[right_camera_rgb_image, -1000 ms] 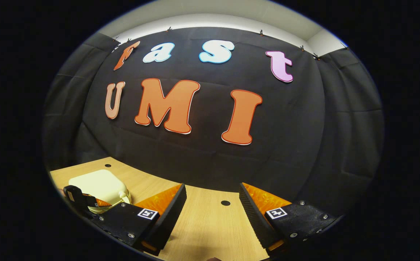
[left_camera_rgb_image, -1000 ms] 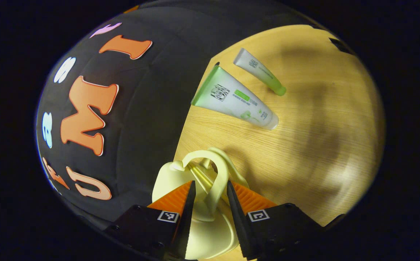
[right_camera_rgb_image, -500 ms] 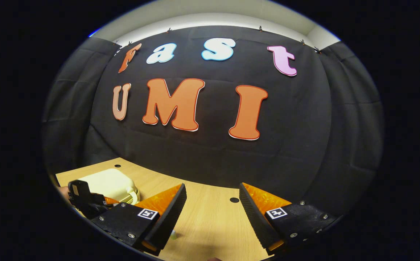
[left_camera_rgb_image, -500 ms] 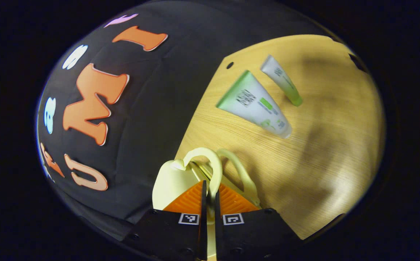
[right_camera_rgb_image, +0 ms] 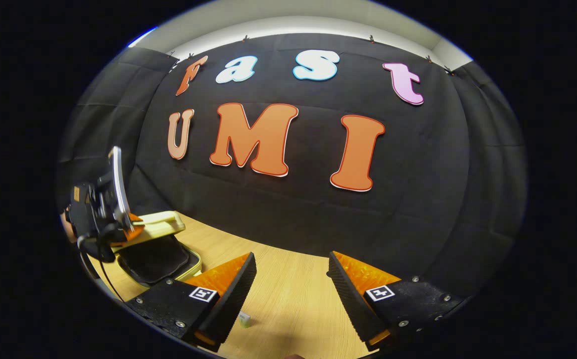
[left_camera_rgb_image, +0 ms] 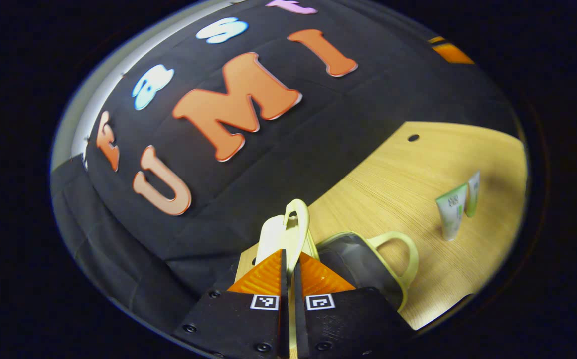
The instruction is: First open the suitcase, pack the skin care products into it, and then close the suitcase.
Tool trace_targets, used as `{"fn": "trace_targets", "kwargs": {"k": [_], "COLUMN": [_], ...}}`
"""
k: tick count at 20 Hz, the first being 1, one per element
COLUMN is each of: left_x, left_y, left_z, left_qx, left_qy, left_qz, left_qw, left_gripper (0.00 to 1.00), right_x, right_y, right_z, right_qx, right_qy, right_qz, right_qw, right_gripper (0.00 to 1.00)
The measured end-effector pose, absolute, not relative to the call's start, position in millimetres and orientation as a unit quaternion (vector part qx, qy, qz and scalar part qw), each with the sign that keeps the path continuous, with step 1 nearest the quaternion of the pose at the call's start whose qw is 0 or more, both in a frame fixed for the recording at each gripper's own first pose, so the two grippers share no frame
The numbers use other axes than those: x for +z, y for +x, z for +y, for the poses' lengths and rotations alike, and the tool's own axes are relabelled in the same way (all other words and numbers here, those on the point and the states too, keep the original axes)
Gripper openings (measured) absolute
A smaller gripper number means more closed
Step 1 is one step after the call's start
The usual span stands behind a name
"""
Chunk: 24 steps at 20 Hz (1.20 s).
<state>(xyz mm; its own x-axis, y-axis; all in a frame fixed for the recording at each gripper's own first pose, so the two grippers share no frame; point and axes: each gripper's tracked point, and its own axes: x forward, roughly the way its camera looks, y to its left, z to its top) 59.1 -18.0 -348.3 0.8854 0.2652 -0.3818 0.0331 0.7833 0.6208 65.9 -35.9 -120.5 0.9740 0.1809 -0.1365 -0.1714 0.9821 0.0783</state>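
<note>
Lifting the lid handle (left_camera_rgb_image: 296,219), the left gripper (left_camera_rgb_image: 288,264) has both fingers clamped on it — the small suitcase (left_camera_rgb_image: 358,259) looks light and rigid, half-open on the table (left_camera_rgb_image: 393,174). Right gripper (right_camera_rgb_image: 288,279) jaws stand apart.

In the left gripper view, the left gripper (left_camera_rgb_image: 289,259) has its two fingers pinched tight on the pale yellow handle (left_camera_rgb_image: 297,224) of the suitcase lid (left_camera_rgb_image: 273,239), which stands raised on edge. Just right of it lies the open suitcase base (left_camera_rgb_image: 358,262) with its dark lining and its own looped handle, on the wooden table (left_camera_rgb_image: 398,174). Farther right, two skin care tubes (left_camera_rgb_image: 453,214) lie touching side by side
</note>
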Motion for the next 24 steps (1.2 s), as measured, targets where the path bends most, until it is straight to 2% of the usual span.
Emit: {"fn": "trace_targets", "kwargs": {"k": [5,14,24], "left_x": [-353.1,-355.7,-371.2], "left_y": [60.0,62.1,49.3], "left_z": [-9.5,-5.3,-6.1], "left_qx": [0.138,0.189,0.205], "left_qy": [0.226,0.165,0.131], "left_qz": [0.200,0.200,0.293], "left_qw": [0.943,0.947,0.925], "left_gripper": [0.08,0.09,0.09], "right_x": [-111.0,-83.8,-103.1], "right_y": [73.1,67.2,50.7], "right_z": [2.0,74.1,102.8], "right_qx": [0.071,0.047,-0.011], "right_qy": [0.042,0.016,0.019], "right_qz": [0.082,0.088,0.145], "right_qw": [0.993,0.995,0.989], "right_gripper": [0.93,0.93,0.93]}}
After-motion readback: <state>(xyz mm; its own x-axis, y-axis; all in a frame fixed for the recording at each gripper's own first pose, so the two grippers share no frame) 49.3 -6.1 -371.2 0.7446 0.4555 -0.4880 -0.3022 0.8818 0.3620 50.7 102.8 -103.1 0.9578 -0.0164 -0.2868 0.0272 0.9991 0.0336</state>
